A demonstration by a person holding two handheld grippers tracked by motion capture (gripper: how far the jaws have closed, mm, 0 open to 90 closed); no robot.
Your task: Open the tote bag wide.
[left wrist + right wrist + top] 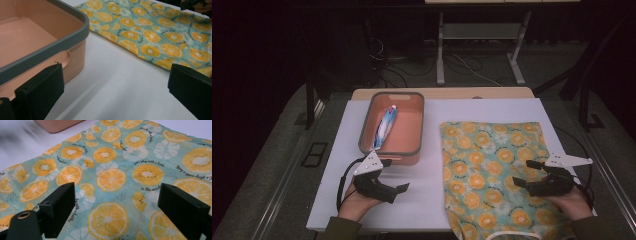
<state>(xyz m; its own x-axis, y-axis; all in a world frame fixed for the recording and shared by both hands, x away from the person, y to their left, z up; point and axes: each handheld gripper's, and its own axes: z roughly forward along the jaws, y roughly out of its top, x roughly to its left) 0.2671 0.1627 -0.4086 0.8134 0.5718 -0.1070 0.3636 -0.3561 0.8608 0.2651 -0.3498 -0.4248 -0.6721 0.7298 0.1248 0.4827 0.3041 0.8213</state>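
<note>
Both jaw pairs wide apart, gripping nothing. I've got the left gripper lower left by the pink bin; right gripper over the fruit-print bag, lower right.

— What lies around the white-topped counter?

— Grey carpeted floor, dim at the edges, with the far side of the room in near darkness.

— Any furniture back there?

— A grey metal table frame on splayed feet, with black cables trailing on the floor beside it. A pale wooden edge shows along the counter's far side.
</note>
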